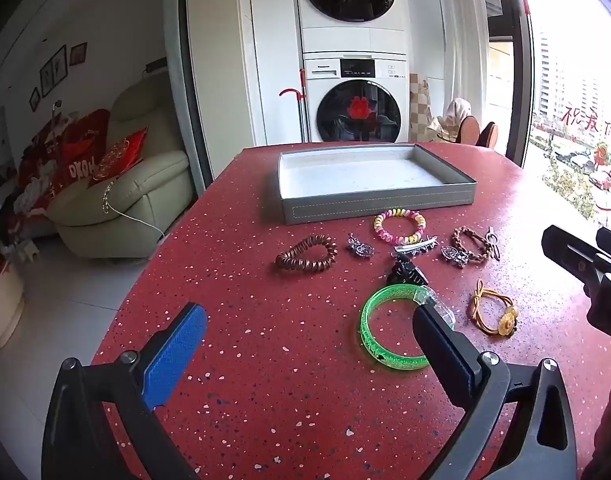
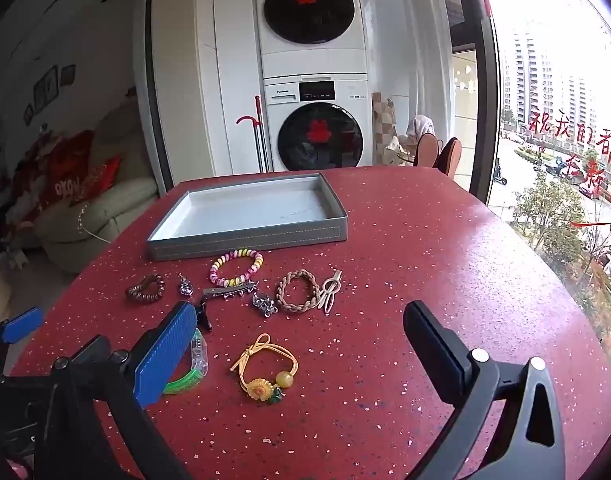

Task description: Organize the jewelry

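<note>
An empty grey tray [image 1: 369, 200] [image 2: 245, 238] stands at the far side of the red speckled table [image 1: 265, 400] [image 2: 425, 260]. In front of it lie a pink-and-yellow bead bracelet [image 1: 417, 224] [image 2: 257, 260], a brown spiral hair tie [image 1: 301, 266] [image 2: 137, 294], a braided band [image 1: 465, 240] [image 2: 283, 288], a silver clip [image 1: 415, 246] [image 2: 229, 291], a black claw clip [image 1: 405, 272], a green bangle [image 1: 365, 320] [image 2: 185, 380] and a yellow sunflower hair tie [image 1: 505, 322] [image 2: 261, 390]. My left gripper [image 1: 308, 312] hovers open, its right finger over the bangle. My right gripper [image 2: 301, 312] hovers open above the sunflower tie.
Two small metal brooches [image 1: 359, 248] [image 1: 453, 256] and a beige hairpin [image 2: 329, 292] lie among the jewelry. The table edge curves away at left, with a cream sofa [image 1: 117, 200] beyond. Stacked washing machines [image 1: 353, 100] stand behind the table, a window at right.
</note>
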`<act>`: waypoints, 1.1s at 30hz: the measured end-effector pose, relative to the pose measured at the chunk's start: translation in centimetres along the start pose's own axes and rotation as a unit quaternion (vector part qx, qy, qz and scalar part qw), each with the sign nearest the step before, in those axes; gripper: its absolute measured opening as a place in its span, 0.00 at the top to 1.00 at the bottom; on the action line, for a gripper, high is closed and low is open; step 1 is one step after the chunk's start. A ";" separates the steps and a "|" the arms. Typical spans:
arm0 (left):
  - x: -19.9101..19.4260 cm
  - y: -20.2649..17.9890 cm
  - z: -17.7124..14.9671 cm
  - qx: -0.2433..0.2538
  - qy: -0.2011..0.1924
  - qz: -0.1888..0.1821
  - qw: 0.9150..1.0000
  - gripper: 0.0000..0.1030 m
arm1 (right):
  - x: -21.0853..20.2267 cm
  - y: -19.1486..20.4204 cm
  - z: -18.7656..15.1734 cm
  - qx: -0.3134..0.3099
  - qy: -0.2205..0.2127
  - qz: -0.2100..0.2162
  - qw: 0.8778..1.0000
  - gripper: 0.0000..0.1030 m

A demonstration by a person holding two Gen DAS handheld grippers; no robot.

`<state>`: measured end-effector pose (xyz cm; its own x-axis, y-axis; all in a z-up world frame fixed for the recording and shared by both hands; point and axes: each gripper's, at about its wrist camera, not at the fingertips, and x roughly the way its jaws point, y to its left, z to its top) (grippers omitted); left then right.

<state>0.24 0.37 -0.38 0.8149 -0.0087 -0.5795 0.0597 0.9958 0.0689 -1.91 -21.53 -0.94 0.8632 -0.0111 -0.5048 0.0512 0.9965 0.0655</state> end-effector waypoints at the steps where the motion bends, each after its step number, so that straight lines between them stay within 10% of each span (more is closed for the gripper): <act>1: 0.0 0.0 0.0 -0.001 0.000 0.001 1.000 0.00 | 0.0 0.0 0.0 0.000 0.000 0.000 1.000 0.00; 33: -0.1 0.4 0.1 -0.010 -0.004 0.002 1.000 0.00 | -0.3 0.3 0.2 -0.002 -0.001 0.000 1.000 0.00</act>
<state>0.23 0.74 -0.24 0.8197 -0.0055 -0.5728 0.0451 0.9975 0.0549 -2.02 -21.24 -0.64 0.8642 -0.0105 -0.5030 0.0488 0.9968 0.0630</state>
